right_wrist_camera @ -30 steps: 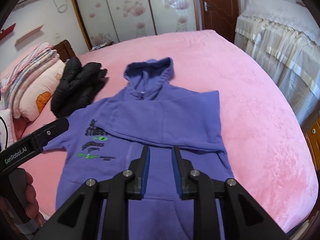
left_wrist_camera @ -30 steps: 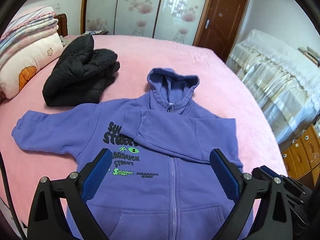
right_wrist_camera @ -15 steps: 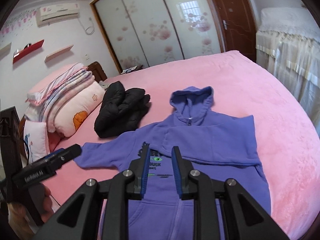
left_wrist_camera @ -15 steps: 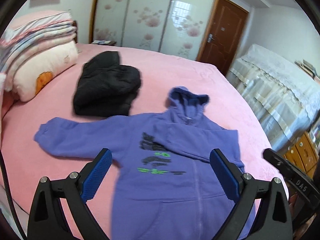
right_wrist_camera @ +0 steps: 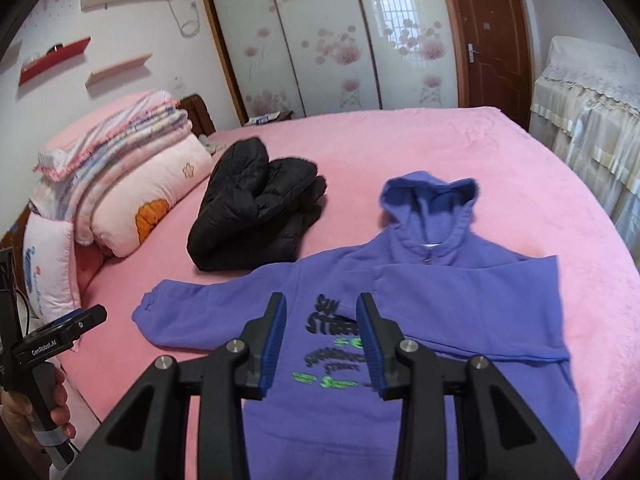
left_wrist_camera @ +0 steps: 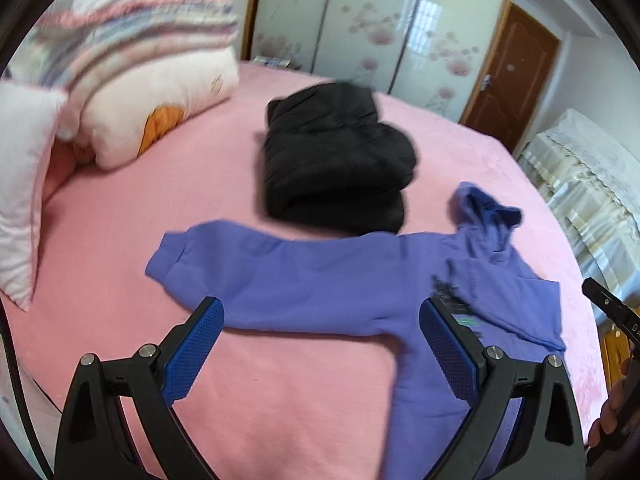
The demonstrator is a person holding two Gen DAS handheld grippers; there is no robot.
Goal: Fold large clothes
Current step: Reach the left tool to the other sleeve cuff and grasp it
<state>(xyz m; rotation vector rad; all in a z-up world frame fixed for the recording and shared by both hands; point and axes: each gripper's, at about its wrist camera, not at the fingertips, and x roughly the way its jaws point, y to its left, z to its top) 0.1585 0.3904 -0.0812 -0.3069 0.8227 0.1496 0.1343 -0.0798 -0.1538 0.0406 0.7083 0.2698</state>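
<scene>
A purple zip hoodie (right_wrist_camera: 420, 320) lies face up on the pink bed (right_wrist_camera: 520, 184). Its right sleeve is folded across the chest; its left sleeve (left_wrist_camera: 280, 272) stretches out flat to the left. My left gripper (left_wrist_camera: 320, 344) is wide open and empty, above the outstretched sleeve. It also shows at the left edge of the right wrist view (right_wrist_camera: 80, 320). My right gripper (right_wrist_camera: 322, 328) is partly open and empty, above the hoodie's printed chest.
A folded black puffer jacket (left_wrist_camera: 336, 156) lies just beyond the sleeve. Pillows and folded quilts (right_wrist_camera: 120, 168) are stacked at the bed's left end. A covered cabinet (right_wrist_camera: 592, 92) stands to the right, with sliding wardrobe doors (right_wrist_camera: 320, 36) behind.
Both grippers have pulled back and up from the hoodie. The left one has swung left over the outstretched sleeve. The right gripper's jaws have opened wider.
</scene>
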